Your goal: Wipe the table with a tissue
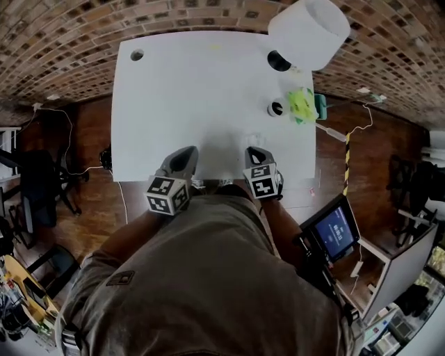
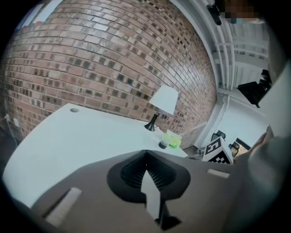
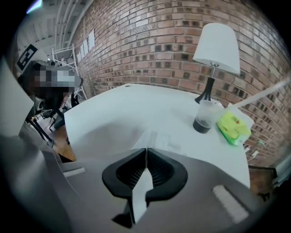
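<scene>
Black fingers (image 2: pixel 132 171) of the left gripper (image 2: pixel 146 154) and right gripper (image 3: pixel 146 151) meet, clamping nothing.

Left claw (image 1: pixel 183 157): lower centre-left of the head view, pointing up-frame, jaws pressed together tip to tip.
Right claw (image 1: pixel 255 156): lower centre-right, level with the other, angled down more steeply, jaws closed tip to tip.
Left forearm (image 1: pixel 125 236): rises from lower left.
Right forearm (image 1: pixel 281 226): rises from lower right.

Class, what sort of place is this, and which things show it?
Likely an office or lab workspace: a white desk against a brick wall, a lamp on it, an office chair nearby.
</scene>
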